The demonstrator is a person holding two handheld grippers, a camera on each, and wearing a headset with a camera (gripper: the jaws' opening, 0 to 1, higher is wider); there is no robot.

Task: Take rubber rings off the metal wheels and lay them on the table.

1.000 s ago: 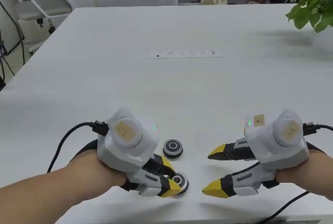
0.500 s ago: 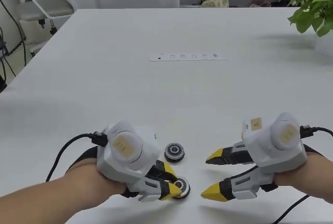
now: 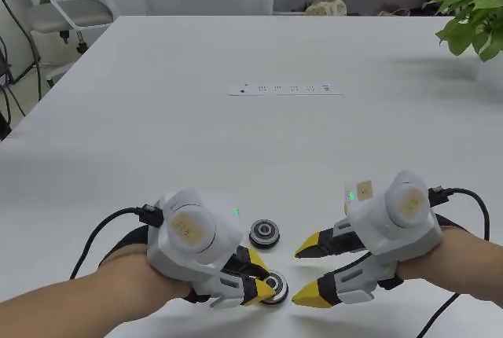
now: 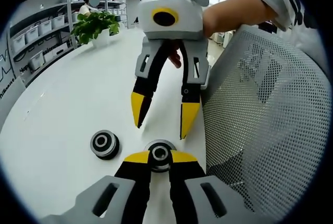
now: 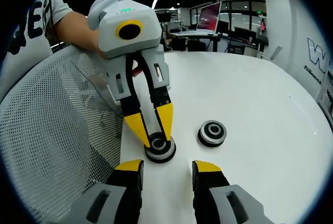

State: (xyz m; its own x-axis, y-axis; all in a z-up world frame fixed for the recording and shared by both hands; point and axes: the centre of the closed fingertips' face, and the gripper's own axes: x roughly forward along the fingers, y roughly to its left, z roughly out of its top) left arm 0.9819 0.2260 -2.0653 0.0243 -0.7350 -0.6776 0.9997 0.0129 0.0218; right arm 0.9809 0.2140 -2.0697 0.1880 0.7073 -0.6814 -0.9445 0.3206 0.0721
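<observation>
Our left gripper [image 4: 158, 155] clamps the small metal wheel [image 3: 275, 283] on the white table [image 3: 236, 141] near us. Its black rubber ring [image 5: 160, 154] looks stretchy yet snug (probably grippy) — our right gripper [image 3: 305, 273], wide open and empty, should pinch its rim

Head view: catches just the right rim of the near wheel [image 3: 275, 285], the rest tucked behind the yellow tips of the left claw [image 3: 257, 277], closed on its hub. Cannot read the marks on the strip [image 3: 287, 89] far out on the desk [image 3: 157, 118]: too small. Loses part of the plant [image 3: 471, 12] past the far right edge, and part of the chair [image 3: 63, 0] past the far left. Left gripper view: cannot see the desk's near edge behind the mesh chair back [image 4: 265, 114]. Right gripper view: cuts the right claw [image 5: 167, 168] off at the bottom edge.
</observation>
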